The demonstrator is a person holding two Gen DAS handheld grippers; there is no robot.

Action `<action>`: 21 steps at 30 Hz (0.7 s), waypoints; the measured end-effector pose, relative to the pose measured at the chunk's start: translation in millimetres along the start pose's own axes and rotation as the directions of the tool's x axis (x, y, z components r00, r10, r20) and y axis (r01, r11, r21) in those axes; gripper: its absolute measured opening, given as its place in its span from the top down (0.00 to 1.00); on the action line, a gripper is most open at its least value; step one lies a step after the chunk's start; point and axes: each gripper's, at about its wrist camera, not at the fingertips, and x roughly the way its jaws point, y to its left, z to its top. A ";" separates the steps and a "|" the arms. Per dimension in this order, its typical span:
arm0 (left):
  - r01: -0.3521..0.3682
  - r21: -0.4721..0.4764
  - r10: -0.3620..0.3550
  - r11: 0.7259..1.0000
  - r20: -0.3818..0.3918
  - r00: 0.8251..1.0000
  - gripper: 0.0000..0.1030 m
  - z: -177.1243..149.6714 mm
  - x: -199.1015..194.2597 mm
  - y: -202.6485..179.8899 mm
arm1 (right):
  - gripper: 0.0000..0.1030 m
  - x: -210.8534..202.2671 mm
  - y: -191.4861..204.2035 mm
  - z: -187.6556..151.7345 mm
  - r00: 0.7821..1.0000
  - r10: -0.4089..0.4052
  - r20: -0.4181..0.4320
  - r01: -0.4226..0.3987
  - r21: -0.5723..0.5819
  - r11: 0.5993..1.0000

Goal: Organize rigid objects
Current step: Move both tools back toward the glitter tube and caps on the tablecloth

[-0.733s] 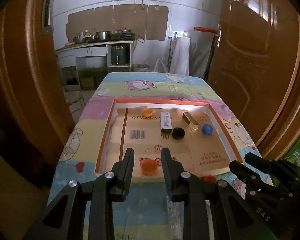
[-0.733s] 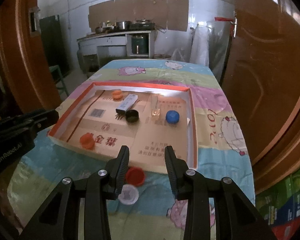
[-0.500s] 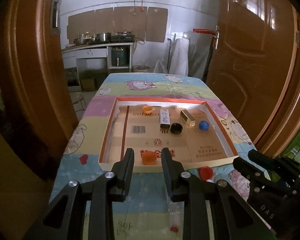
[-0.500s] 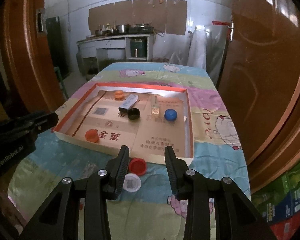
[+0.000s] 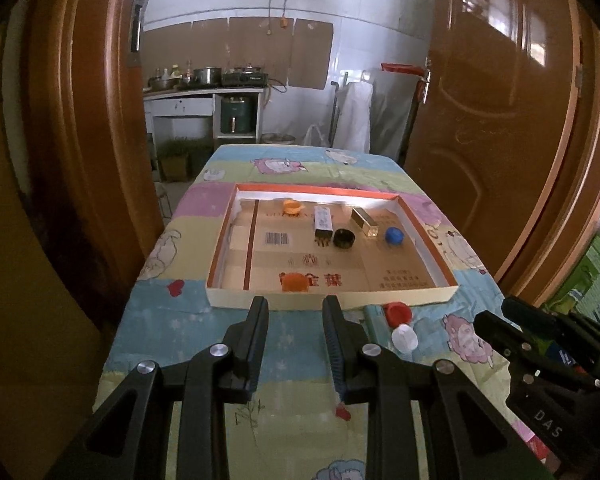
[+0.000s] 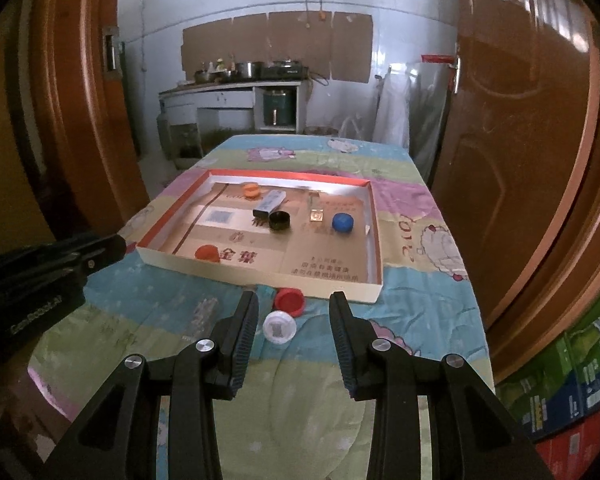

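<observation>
A shallow cardboard tray (image 5: 420, 236) with an orange rim lies on the table. It holds two orange caps (image 5: 294, 282), a black cap (image 5: 344, 239), a blue cap (image 5: 394, 236), a white-and-black box (image 5: 323, 222) and a clear gold-lined box (image 5: 365, 222). A red cap (image 6: 289, 300) and a white cap (image 6: 279, 327) lie on the cloth just outside the tray's near wall. My right gripper (image 6: 294, 300) hovers open above and behind these two caps, holding nothing. My left gripper (image 5: 295, 308) is open and empty, short of the tray's near wall.
A cartoon-print cloth (image 5: 204, 320) covers the narrow table. Brown wooden doors (image 5: 500, 120) flank it on both sides. Beyond the far end stands a kitchen counter (image 5: 204, 92) with pots. Stacked cartons (image 6: 572, 380) sit low at the right.
Both grippers have drawn back from the tray toward the table's near end. The red and white caps now show in front of the right gripper. Jaw gaps are unchanged.
</observation>
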 end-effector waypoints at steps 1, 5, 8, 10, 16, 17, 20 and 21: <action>0.001 0.000 -0.001 1.000 0.000 1.000 0.73 -2.1 -1.1 -0.4 | 0.63 -1.9 0.2 -2.4 1.000 0.002 0.000 -0.002 0.002 1.000; 0.007 0.004 -0.007 1.000 -0.003 1.000 0.73 -11.4 -6.4 -1.5 | 0.63 -6.5 -0.7 -10.7 1.000 0.006 0.000 -0.006 0.010 1.000; 0.013 0.006 -0.013 1.000 0.006 1.000 0.73 -20.8 -11.7 -2.4 | 0.63 -9.8 0.8 -17.3 1.000 -0.001 0.001 0.001 0.003 1.000; 0.009 0.007 -0.009 1.000 0.009 1.000 0.73 -25.5 -13.9 -2.0 | 0.63 -10.8 2.0 -21.8 1.000 0.000 0.000 0.000 0.002 1.000; -0.001 0.013 0.001 1.000 0.017 1.000 0.73 -36.6 -16.7 -2.7 | 0.63 -11.4 7.1 -34.1 1.000 0.016 -0.007 -0.016 0.000 1.000; -0.001 0.015 0.001 1.000 0.018 1.000 0.73 -38.5 -16.5 -3.2 | 0.63 -10.9 7.8 -36.0 1.000 0.020 -0.009 -0.020 -0.001 1.000; 0.007 0.017 -0.007 1.000 0.012 1.000 0.73 -42.8 -12.2 -5.6 | 0.63 -8.4 9.5 -39.8 0.999 0.032 -0.014 -0.032 -0.002 0.999; 0.010 0.019 -0.011 1.000 0.009 1.000 0.73 -44.3 -10.6 -6.8 | 0.63 -7.4 9.9 -40.9 0.999 0.034 -0.016 -0.035 -0.002 0.999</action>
